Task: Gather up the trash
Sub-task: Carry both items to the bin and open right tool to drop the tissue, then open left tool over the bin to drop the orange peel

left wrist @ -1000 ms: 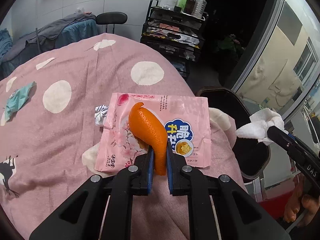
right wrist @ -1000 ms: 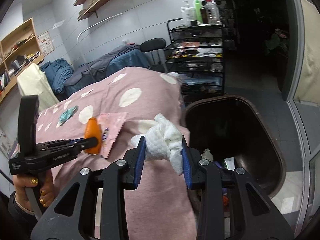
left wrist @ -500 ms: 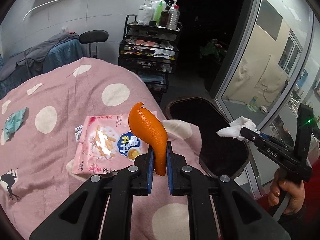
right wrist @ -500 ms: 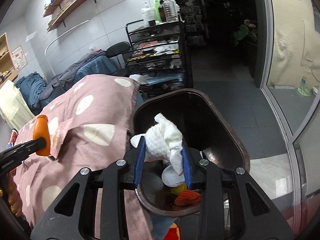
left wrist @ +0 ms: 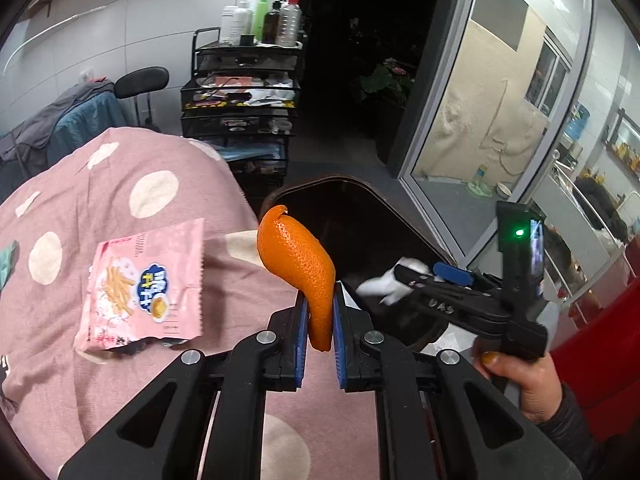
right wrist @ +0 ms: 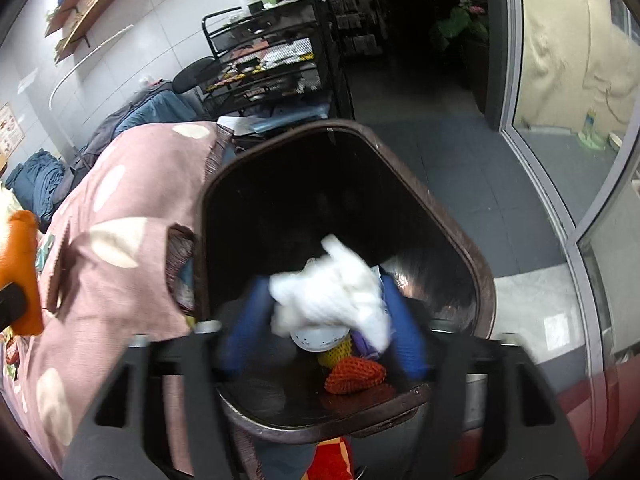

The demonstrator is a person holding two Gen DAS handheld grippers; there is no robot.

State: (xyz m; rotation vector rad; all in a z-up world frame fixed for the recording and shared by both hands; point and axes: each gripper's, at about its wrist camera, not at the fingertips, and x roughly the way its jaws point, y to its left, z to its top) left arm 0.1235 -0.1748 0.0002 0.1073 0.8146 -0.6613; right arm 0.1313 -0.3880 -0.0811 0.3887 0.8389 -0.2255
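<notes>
Over bin (right wrist: pixel 472 264): right gripper (right wrist: pixel 324 320) jaws wide, tissue (right wrist: pixel 336 284) between; left gripper (left wrist: pixel 319 316) jaws clamp orange peel (left wrist: pixel 298 264).

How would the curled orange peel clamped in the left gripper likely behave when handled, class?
The curled orange peel probably feels light: it is a thin, hollow shell. It seems fairly stiff, arching unsupported above the left gripper. Its dimpled skin likely resists slipping from the blue pads.

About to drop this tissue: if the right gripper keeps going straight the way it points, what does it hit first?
Likely the trash bin: the right gripper points into its mouth, white tissue between its fingers, toward trash at the bottom. Depth unclear.
</notes>
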